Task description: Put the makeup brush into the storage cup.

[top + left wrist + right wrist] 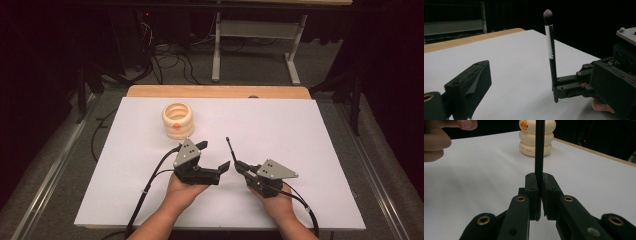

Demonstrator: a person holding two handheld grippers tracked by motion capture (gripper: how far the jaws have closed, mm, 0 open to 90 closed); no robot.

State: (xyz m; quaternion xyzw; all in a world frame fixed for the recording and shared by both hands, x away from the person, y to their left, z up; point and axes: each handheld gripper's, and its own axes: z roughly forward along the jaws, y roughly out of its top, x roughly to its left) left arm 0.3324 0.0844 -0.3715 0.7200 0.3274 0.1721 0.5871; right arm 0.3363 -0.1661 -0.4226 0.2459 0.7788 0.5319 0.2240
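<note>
Black and slim, the brush (549,45) stands nearly upright, its lower handle pinched between the closed jaws of the right tool (538,195), bristle tip up. In the high view the brush (231,150) rises from the right tool (239,166) near the middle of the table (300,130), in its near half. The left tool (216,156) sits just beside it with its jaws wide and nothing between them; one jaw shows in the left gripper view, well apart from the handle.

The step in hand looks like carrying the brush to the cream ringed holder (177,120), which stands toward the far left of the table with its mouth open upward. To do it well, the right tool should keep its firm pinch low on the handle, since the thin shaft could pivot or slip. The brush probably needs lifting above the holder's rim and lining up over the opening before it is lowered. If a handover is meant, the left tool should close higher on the shaft before the right one lets go.

Open white table lies all around. The holder is the sole obstacle, well back from the far wooden edge (220,91).
</note>
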